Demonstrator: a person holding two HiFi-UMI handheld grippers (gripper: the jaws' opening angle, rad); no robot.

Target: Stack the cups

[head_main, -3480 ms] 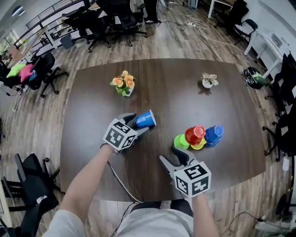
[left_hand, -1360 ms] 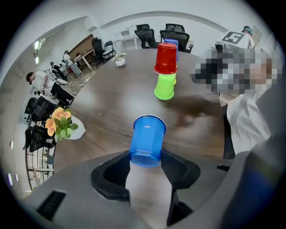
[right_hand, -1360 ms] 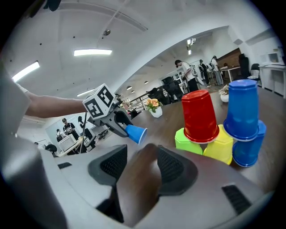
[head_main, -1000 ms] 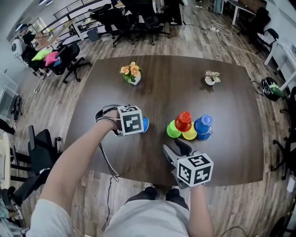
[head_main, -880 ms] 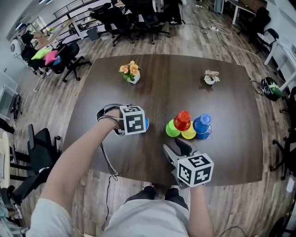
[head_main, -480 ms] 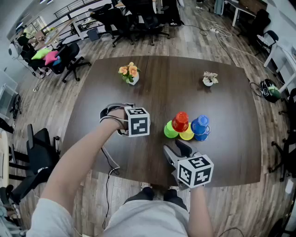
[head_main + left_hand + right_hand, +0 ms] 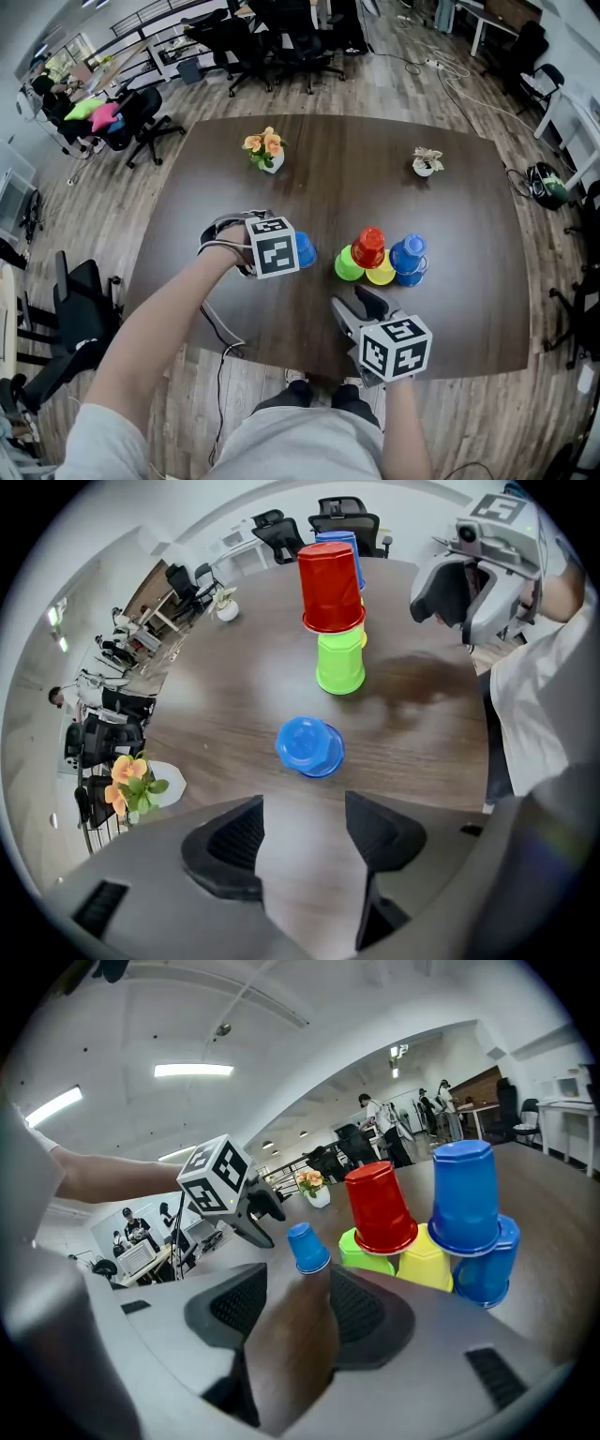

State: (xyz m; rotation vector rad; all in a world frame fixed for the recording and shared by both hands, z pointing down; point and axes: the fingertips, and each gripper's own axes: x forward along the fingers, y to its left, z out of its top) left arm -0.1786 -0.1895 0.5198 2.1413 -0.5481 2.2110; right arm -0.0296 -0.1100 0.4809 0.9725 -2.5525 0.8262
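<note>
While your left claw [image 7: 281,251] points steeply down at the table [image 7: 450,197] in the head view, the single blue cup [image 7: 305,249] sits just off its tips, on the side facing the cup cluster. Your right claw [image 7: 361,307] hangs near the table edge on your side, apart from that cluster. There, a red cup [image 7: 369,247] sits on a green cup [image 7: 348,264] and a yellow cup [image 7: 382,273], with a blue pair [image 7: 410,255] beside them.

In the left gripper view, your left claw is released: its jaws have just been opening and nothing sits between them. The single blue cup stands mouth down just beyond the tips, clear of both pads. The red and green cups rise farther ahead.

In the right gripper view, your right claw is also released, with only bare table showing in its gap. The single blue cup stands ahead of its tips and the cluster is ahead to the right.
</note>
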